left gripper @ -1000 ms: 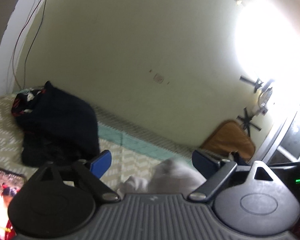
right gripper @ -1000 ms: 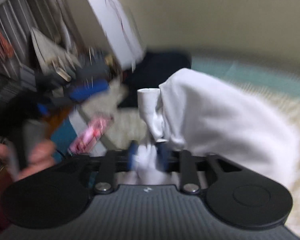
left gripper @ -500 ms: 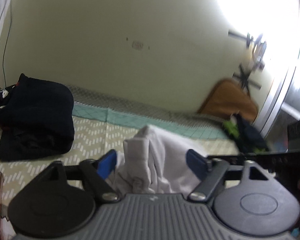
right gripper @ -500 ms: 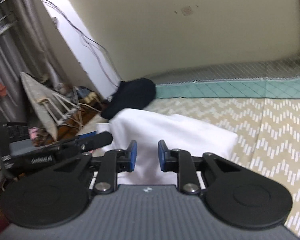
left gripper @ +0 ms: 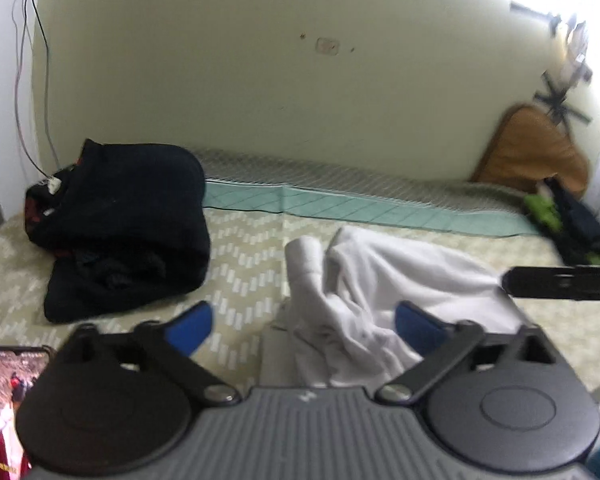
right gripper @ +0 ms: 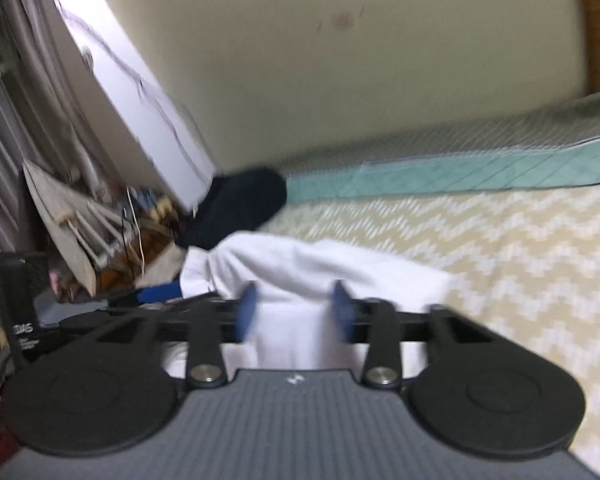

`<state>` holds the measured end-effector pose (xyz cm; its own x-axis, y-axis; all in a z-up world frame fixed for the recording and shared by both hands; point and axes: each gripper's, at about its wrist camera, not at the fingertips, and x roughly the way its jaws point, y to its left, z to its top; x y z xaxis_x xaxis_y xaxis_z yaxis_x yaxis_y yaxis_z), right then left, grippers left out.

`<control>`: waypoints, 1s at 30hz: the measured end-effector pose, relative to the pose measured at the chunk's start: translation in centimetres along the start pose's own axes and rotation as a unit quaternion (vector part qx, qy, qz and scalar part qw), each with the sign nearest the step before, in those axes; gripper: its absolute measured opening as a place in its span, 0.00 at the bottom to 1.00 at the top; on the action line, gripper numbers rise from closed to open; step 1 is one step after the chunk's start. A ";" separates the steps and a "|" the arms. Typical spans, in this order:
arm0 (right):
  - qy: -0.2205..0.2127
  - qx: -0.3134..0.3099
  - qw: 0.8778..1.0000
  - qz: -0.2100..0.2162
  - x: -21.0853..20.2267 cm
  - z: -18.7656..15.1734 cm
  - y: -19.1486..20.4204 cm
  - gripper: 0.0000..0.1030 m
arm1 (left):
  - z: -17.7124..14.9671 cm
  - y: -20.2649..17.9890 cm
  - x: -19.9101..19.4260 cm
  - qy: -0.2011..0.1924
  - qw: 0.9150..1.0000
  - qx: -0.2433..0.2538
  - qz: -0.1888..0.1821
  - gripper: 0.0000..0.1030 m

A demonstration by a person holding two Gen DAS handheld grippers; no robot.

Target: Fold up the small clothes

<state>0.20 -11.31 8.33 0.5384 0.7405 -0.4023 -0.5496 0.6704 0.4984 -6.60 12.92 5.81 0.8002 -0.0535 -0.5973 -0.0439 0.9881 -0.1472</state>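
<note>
A crumpled white garment lies on the zigzag-patterned bed cover. My left gripper is open, its blue pads wide apart on either side of the garment's near edge, holding nothing. In the right wrist view the same white garment lies just beyond my right gripper, which is open with the cloth showing between its blurred blue pads. The right gripper's arm shows as a black bar at the right of the left wrist view.
A heap of dark clothes sits at the bed's left, also in the right wrist view. A phone lies at the lower left. An orange cushion and dark-green items are at the right. Clutter stands beside the bed.
The right gripper let go of the white garment and opened wider. The garment dropped flat onto the bed. The left gripper stayed open and swung to face the garment.
</note>
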 end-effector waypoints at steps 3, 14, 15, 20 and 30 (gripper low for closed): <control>-0.013 0.017 0.999 -0.024 -2.6 -1.1 -1.8 0.62 | 0.0 0.9 -0.5 0.016 0.999 -0.016 -0.034 1.00; 0.050 0.113 0.992 0.019 -0.4 -3.6 -4.6 0.65 | -1.7 0.4 3.3 0.091 0.991 -0.057 -0.086 1.00; 0.051 0.109 0.992 0.026 0.2 -3.7 -4.4 0.66 | -1.9 0.2 3.3 0.089 0.991 -0.053 -0.082 1.00; 0.043 0.065 0.997 -0.004 2.2 -2.9 -2.7 0.48 | -2.2 -0.6 3.1 0.076 0.993 -0.054 -0.074 0.97; -0.068 -0.060 0.994 -0.065 -6.3 -1.6 0.3 0.30 | -0.6 -5.9 3.7 0.088 0.976 -0.046 -0.192 0.82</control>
<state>-4.37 -15.69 9.84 0.6870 0.6393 -0.3454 -0.5373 0.7669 0.3509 -3.75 6.81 3.96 0.6529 -0.4487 -0.6103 0.1790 0.8743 -0.4512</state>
